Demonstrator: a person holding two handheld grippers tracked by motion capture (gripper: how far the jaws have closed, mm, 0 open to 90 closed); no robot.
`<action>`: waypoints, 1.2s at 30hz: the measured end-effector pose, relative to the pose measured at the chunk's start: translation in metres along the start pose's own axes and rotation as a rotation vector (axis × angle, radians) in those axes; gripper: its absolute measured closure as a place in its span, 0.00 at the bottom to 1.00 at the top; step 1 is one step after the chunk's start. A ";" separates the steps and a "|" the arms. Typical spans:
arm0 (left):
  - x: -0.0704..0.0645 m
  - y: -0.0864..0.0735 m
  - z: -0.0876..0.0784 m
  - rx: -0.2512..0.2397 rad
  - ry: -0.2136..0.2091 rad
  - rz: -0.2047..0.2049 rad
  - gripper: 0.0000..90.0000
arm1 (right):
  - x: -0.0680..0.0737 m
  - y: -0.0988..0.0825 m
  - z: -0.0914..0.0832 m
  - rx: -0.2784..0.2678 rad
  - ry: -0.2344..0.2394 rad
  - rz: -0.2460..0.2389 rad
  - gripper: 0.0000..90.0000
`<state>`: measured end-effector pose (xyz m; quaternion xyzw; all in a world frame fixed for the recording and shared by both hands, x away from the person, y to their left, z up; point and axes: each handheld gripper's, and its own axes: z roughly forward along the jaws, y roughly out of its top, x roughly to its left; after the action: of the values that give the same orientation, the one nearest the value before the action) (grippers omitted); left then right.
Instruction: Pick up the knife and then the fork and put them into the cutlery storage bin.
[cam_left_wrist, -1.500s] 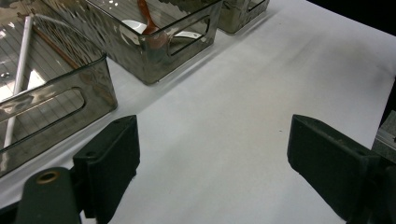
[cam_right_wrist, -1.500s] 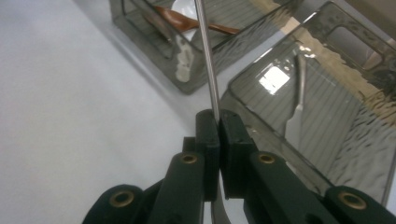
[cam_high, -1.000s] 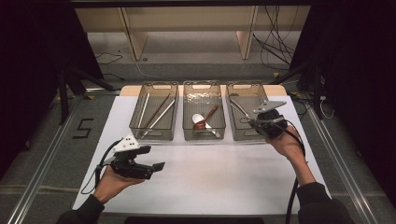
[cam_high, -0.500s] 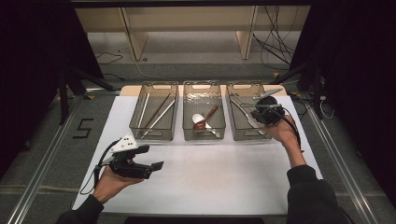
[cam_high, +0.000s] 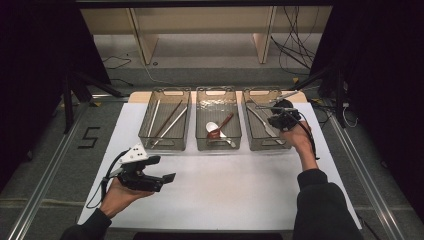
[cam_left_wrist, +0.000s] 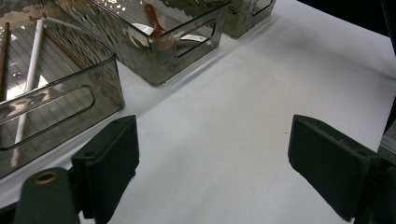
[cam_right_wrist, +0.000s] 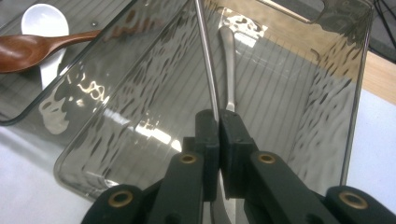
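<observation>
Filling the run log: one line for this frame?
right gripper: shut on metal utensil, over right bin | left gripper: open, empty, over white mat

Three bins (cam_high: 218, 118) abreast on table (cam_high: 225, 195)

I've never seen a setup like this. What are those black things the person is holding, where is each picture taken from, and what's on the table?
A person sits at a table covered by a white sheet and holds a black two-jawed grasping tool in each hand. The high view looks down from above; the other two pictures come from small cameras riding on each tool, looking along its jaws.

Three clear smoky plastic bins stand in a row. The left bin holds long sticks, the middle bin a white spoon and a brown wooden spoon, the right bin metal cutlery.

The left tool waits over the sheet, jaws wide open. The right tool is over the right bin, shut on a thin metal utensil handle.
</observation>
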<state>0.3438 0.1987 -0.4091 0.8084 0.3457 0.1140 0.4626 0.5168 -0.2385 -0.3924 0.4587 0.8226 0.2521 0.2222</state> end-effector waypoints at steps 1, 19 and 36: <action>0.000 0.000 0.000 0.001 -0.001 0.000 0.18 | -0.001 0.000 0.001 0.001 -0.004 0.002 0.97; 0.000 0.000 0.000 -0.004 -0.002 -0.001 0.18 | 0.001 0.002 0.007 0.000 -0.013 0.044 0.73; 0.000 0.000 0.001 -0.004 -0.006 -0.006 0.17 | 0.023 -0.020 -0.035 -0.194 0.155 0.123 0.43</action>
<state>0.3441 0.1980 -0.4098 0.8068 0.3466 0.1110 0.4655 0.4723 -0.2351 -0.3803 0.4640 0.7792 0.3784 0.1855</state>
